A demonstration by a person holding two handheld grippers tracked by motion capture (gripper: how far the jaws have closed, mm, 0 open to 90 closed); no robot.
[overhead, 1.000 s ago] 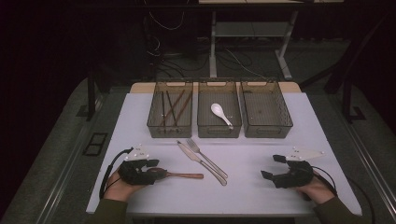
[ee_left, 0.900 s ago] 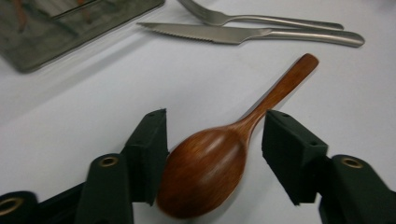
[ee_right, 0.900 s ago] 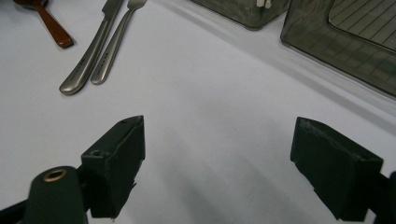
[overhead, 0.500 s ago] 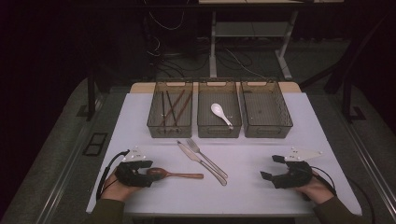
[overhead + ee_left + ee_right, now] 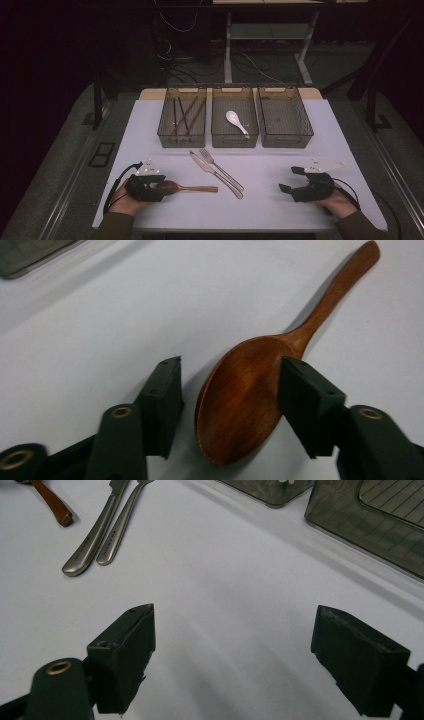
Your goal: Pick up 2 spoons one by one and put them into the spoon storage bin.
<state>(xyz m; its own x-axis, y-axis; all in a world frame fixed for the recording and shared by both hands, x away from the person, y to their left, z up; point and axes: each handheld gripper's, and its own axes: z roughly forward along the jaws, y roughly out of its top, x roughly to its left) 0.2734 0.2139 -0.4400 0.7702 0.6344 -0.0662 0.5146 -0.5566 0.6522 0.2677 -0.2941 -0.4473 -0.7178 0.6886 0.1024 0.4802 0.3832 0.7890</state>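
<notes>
Reaching for the wooden spoon (image 5: 250, 390) with our left gripper (image 5: 230, 405), we are bracketing its bowl between the jaws, which are standing spread: one pad is touching the bowl's edge near the neck, the other is apart from it with bare desk (image 5: 150, 125) showing between. The spoon is lying flat near the desk's front left, handle pointing toward the middle, where a knife (image 5: 215, 173) and fork (image 5: 222, 169) are lying side by side. Beyond them we are seeing three bins in a row: the left bin (image 5: 182, 122) holding chopsticks (image 5: 186, 112), the middle bin (image 5: 234, 122) holding a white spoon (image 5: 236, 121), the right bin (image 5: 285, 122) looking empty. Our right gripper (image 5: 230, 655) is hovering low over bare desk at the front right with its jaws wide apart, holding nothing.

We are judging the risks from here. The bowl is rounded and smooth, so as the jaws are closing it may be squeezed out forward or tipped up instead of caught. Because only one pad is touching, closing could be shoving the spoon sideways, swinging the handle toward the knife. Gripping at the bowl also leaves the long handle hanging out, so it may be drooping or twisting once lifted, and could be catching a bin's rim on the way in
</notes>
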